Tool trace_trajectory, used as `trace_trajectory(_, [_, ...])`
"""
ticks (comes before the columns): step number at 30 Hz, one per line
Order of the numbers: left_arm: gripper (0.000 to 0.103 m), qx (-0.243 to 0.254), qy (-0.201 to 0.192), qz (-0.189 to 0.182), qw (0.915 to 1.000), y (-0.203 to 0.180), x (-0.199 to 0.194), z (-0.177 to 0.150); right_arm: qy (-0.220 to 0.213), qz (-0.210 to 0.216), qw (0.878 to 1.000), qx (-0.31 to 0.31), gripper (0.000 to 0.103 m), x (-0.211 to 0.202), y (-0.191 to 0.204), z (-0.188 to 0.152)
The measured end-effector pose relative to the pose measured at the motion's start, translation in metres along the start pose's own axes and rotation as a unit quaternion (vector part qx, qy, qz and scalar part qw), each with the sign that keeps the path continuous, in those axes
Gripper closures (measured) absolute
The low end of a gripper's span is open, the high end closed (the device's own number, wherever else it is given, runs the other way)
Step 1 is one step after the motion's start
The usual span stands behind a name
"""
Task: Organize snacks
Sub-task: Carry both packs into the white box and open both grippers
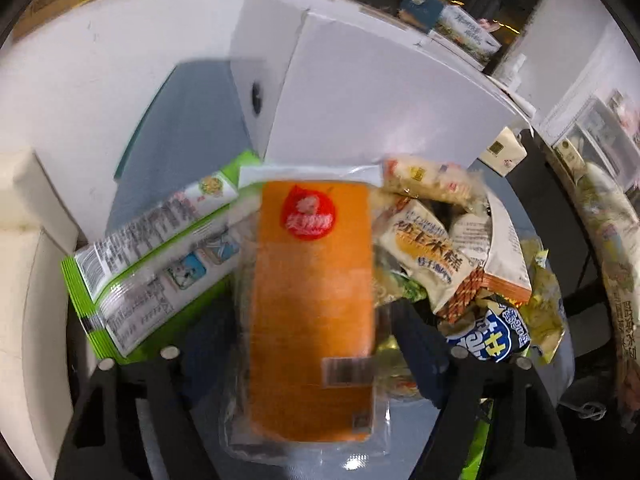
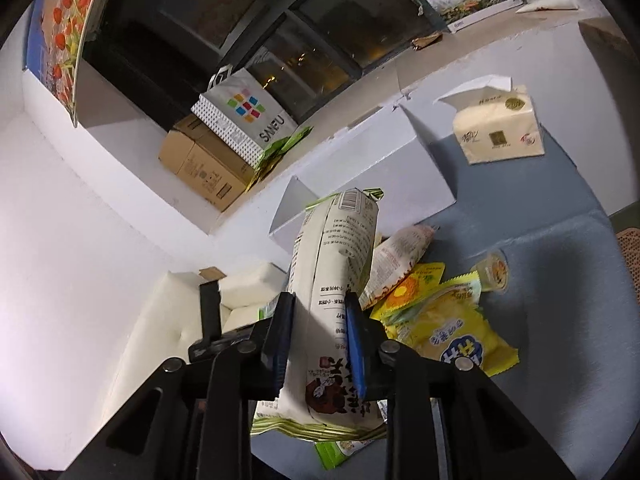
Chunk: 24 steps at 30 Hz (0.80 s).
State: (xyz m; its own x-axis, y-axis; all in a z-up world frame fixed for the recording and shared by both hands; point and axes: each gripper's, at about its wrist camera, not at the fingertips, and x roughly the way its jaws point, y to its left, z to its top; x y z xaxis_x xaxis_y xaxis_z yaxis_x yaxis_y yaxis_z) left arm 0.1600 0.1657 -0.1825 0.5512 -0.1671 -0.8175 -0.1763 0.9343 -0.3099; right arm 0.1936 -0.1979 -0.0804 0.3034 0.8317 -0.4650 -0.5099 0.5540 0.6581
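In the left wrist view, your left gripper (image 1: 312, 360) is straddling the orange packet (image 1: 312, 304), fingers partly open. The right finger (image 1: 424, 360) is sitting just beside the packet's edge, but the left one is too dark and blurred for me to tell whether either is pressing yet. If you are lifting now, the clear slippery wrap may be sliding out, or you may be dragging the green-and-white bags (image 1: 160, 264) lying against its left side. The packet is flat and long, with a red round label at its far end and the snack pile (image 1: 452, 264) to its right.

In the right wrist view, your right gripper (image 2: 320, 336) is clamping the tall white bag (image 2: 332, 280) about midway up, blue fingers (image 2: 356, 344) squeezed tight on it. It is standing upright above the grey worktop (image 2: 540, 240), printed back facing you, with yellow packets (image 2: 452, 328) to its right. Pinching soft film like this, you are risking crushed contents or the bag swinging.
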Motion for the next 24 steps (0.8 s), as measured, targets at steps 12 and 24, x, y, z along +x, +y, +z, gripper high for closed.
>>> trace_trajectory(12, [0.046,0.017,-0.106,-0.026,0.9938,-0.032,-0.064,-0.012,0.034,0.0,0.999,0.001,0.077,0.023,-0.009,-0.008])
trace_trajectory(24, [0.046,0.033,-0.155,-0.028,0.9869,-0.061,-0.084,0.126,-0.001,-0.048,0.997,-0.062,0.077,0.056,0.027,0.118])
